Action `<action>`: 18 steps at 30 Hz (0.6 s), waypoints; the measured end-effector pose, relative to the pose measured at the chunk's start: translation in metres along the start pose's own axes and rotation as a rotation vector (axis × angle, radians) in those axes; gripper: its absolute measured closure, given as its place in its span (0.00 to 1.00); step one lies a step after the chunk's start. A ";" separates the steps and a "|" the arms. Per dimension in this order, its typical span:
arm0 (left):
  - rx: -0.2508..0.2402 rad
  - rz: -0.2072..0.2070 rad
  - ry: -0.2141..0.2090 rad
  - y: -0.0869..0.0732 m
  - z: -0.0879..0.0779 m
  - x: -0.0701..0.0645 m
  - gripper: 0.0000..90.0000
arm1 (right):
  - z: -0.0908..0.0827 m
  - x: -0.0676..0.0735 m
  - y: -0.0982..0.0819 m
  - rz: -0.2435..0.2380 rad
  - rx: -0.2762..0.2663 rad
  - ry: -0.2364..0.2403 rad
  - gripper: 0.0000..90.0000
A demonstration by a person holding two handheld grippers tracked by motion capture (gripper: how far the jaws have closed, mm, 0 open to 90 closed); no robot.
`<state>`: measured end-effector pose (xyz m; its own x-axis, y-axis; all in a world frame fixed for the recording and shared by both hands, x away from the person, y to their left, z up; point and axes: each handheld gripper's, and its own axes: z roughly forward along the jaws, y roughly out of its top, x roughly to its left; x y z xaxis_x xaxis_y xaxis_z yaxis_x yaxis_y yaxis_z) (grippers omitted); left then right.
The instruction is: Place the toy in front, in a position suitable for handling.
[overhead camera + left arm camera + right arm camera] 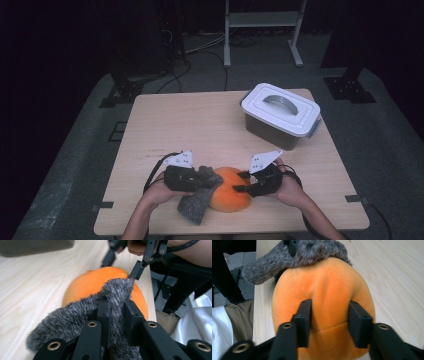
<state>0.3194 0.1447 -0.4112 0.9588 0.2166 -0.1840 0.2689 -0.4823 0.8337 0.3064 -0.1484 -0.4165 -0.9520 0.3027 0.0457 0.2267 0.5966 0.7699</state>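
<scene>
An orange plush cushion point(230, 196) lies near the table's front edge, with a grey fuzzy cloth point(196, 206) draped over its left side. My left gripper point(212, 177) is shut on a raised fold of the grey cloth point(75, 317), seen pinched between the jaws of the left gripper point(117, 307). From the right, my right gripper point(241, 183) meets the cushion. In the right gripper view its pads press a bulge of the orange cushion point(329, 282) between the jaws of the right gripper point(329, 312), and the grey cloth point(312, 252) lies over the cushion's far end.
A grey bin with a white handled lid point(280, 114) stands at the table's back right. The wooden table point(190, 125) lies bare behind the cushion. A metal frame point(262, 20) stands on the floor beyond. The person's lap sits just below the front edge.
</scene>
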 end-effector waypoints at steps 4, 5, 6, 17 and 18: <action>0.003 -0.031 0.042 -0.004 -0.004 0.005 0.85 | -0.004 0.000 0.001 0.000 -0.009 0.008 0.68; 0.002 -0.035 0.041 -0.005 -0.004 0.006 0.85 | -0.004 0.000 0.000 -0.001 -0.009 0.010 0.68; 0.002 -0.036 0.041 -0.005 -0.004 0.006 0.85 | -0.004 0.000 0.001 0.001 -0.009 0.012 0.68; 0.057 0.008 0.034 -0.003 0.004 0.001 0.85 | -0.007 -0.003 0.002 0.035 -0.006 0.127 0.50; 0.058 0.010 0.029 -0.003 0.005 0.001 0.85 | -0.009 -0.006 0.002 0.040 -0.020 0.119 0.47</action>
<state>0.3195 0.1422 -0.4166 0.9586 0.2353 -0.1601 0.2650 -0.5329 0.8036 0.3110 -0.1554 -0.4095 -0.9602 0.2350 0.1510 0.2621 0.5707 0.7782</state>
